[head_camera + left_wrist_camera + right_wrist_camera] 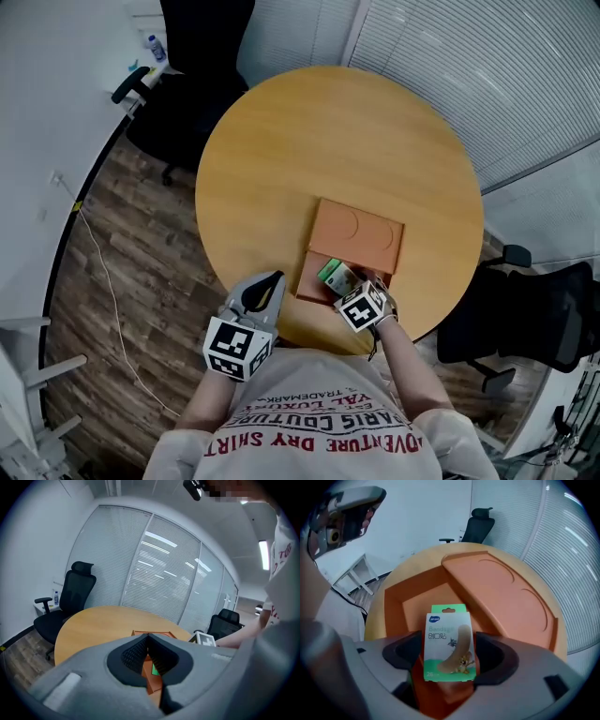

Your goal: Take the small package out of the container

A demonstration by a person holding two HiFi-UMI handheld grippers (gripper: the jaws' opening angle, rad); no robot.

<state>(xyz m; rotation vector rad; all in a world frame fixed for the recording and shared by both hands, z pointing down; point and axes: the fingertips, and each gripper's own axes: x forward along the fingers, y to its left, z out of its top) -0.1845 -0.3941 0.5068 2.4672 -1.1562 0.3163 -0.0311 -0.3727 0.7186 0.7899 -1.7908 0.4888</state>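
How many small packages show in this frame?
1: a bandage box in the container's open part, between the right gripper's jaws. The lidded part may hide more.

From overhead we look steeply down on the surface point(309, 141); both low cameras face across it, sharing the container point(501, 597).

Round wooden table point(309, 141), light tan top. Black office chair point(192, 84) just beyond its far-left edge, second black chair point(534, 323) at right, near the rim. Closed white blinds point(487, 75) behind. Dark wood-plank floor point(141, 272), thin white cable point(108, 291) trailing across it. Small bottle point(156, 47) (blue cap) beside the first chair.
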